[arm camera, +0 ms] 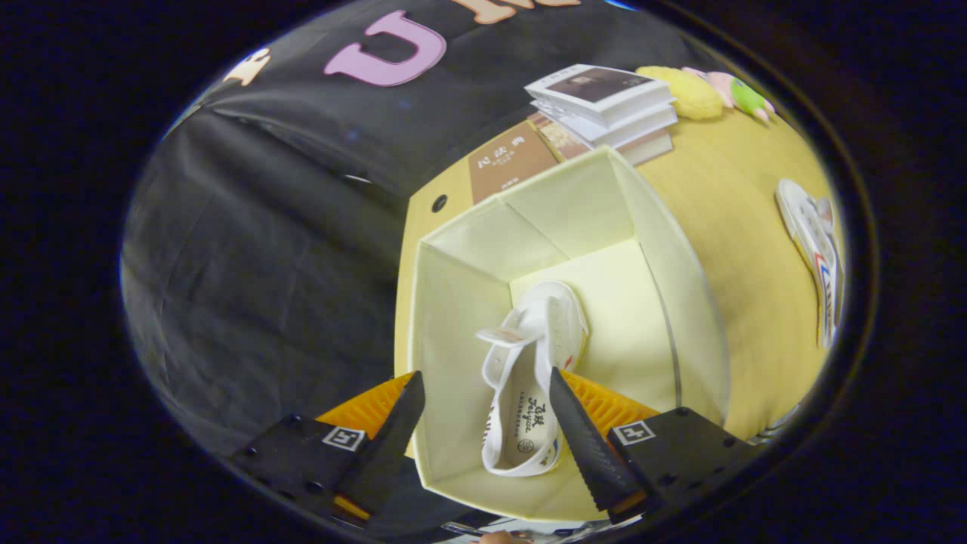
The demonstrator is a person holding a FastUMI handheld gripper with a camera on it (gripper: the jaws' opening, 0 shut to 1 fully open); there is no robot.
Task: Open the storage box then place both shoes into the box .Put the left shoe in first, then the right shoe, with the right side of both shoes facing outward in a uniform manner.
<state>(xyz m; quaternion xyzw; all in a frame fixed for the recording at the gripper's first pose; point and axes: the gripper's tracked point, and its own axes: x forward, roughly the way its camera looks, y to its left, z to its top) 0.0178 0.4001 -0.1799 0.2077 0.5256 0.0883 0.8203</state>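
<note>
Gripper jaws hang wide apart above the open storage box, gripping nothing; one shoe lies inside, the other shoe on the bench.

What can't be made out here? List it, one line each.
- Shoe in the box: gripper view; its heel end sits behind a finger, so contact is unclear.
- Storage box: its near wall is cut off behind the open gripper.
- Second shoe on the table: squeezed at the fisheye rim; left or right unreadable.
- Plush toy beyond the books: too small to identify.
</note>
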